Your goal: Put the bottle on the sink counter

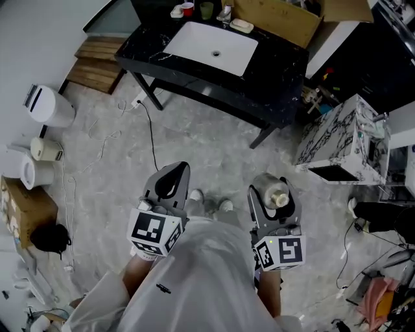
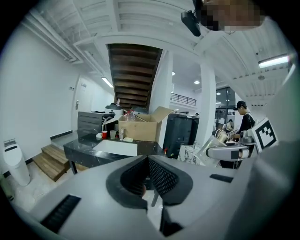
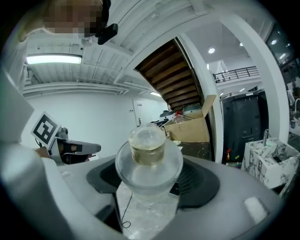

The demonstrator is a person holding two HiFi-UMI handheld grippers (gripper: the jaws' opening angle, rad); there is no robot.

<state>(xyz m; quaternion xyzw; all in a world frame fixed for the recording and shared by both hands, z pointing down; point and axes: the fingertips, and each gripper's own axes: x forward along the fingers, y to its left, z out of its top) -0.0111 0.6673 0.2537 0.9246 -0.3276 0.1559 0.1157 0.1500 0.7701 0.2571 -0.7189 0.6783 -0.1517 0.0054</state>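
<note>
A clear bottle [image 1: 279, 197] with a pale cap is held above the floor, and my right gripper [image 1: 272, 190] is shut on its wide body. In the right gripper view the bottle [image 3: 148, 157] stands upright between the dark pads [image 3: 199, 180], its cap toward the camera. My left gripper [image 1: 172, 178] hangs to the left of it, shut with nothing in it; its pads [image 2: 161, 178] meet at the tip. The sink counter [image 1: 275, 74] is black marble with a white basin [image 1: 211, 45] and stands well ahead across the floor, also seen as the counter [image 2: 82, 147] in the left gripper view.
A cardboard box [image 1: 279, 19], a red cup [image 1: 187, 8], a green cup [image 1: 206, 10] and a soap dish [image 1: 241, 26] stand along the counter's back. A marble-patterned cabinet [image 1: 343, 139] is at the right, a white bin [image 1: 48, 105] at the left, and a cable [image 1: 152, 136] lies on the floor.
</note>
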